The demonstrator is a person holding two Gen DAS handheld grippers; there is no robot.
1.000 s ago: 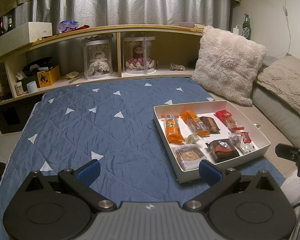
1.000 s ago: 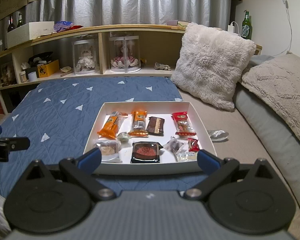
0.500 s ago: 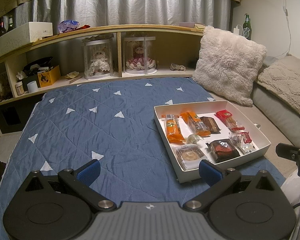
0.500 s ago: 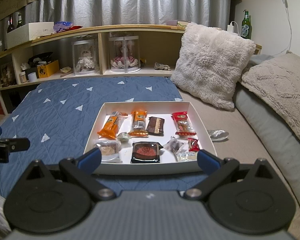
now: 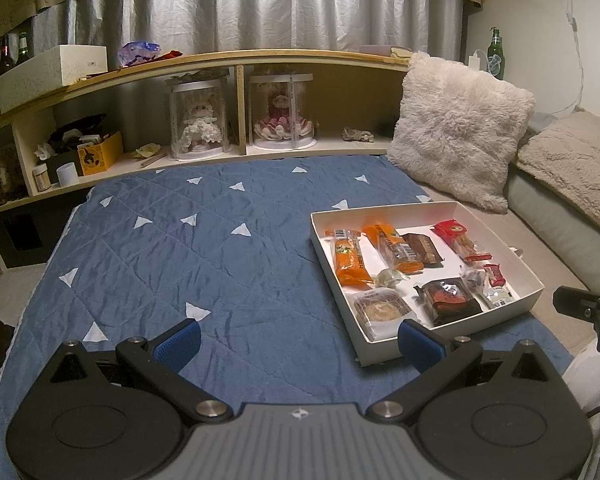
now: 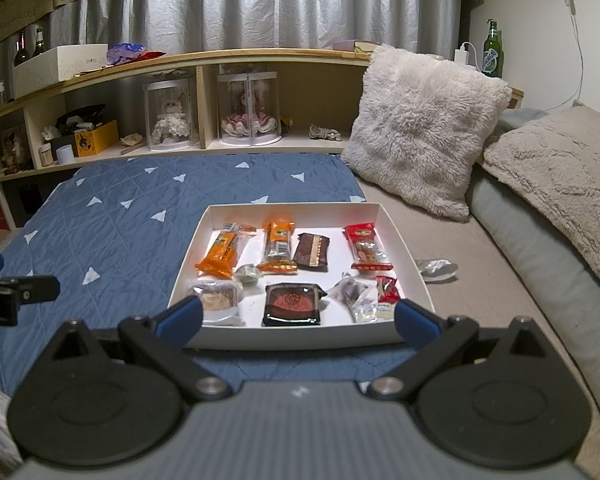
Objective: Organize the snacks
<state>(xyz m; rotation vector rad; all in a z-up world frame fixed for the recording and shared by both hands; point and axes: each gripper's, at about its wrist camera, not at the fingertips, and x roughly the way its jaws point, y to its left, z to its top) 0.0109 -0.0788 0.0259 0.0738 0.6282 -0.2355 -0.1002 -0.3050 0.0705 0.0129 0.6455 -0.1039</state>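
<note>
Nothing has moved — white box [image 6: 400, 240] holds wrapped snacks [image 6: 292, 304].

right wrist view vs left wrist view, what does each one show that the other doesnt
Only the right wrist view shows the crumpled silver wrapper lying on the beige sheet just right of the white box, clearly outside it.

Only the left wrist view shows the wide stretch of blue quilt to the left of the box.

Both show the snack-filled box, the two orange packets, the dark tray-packed cake, the fluffy pillow and the doll shelf. In each, the left gripper and right gripper are open and hold nothing.
</note>
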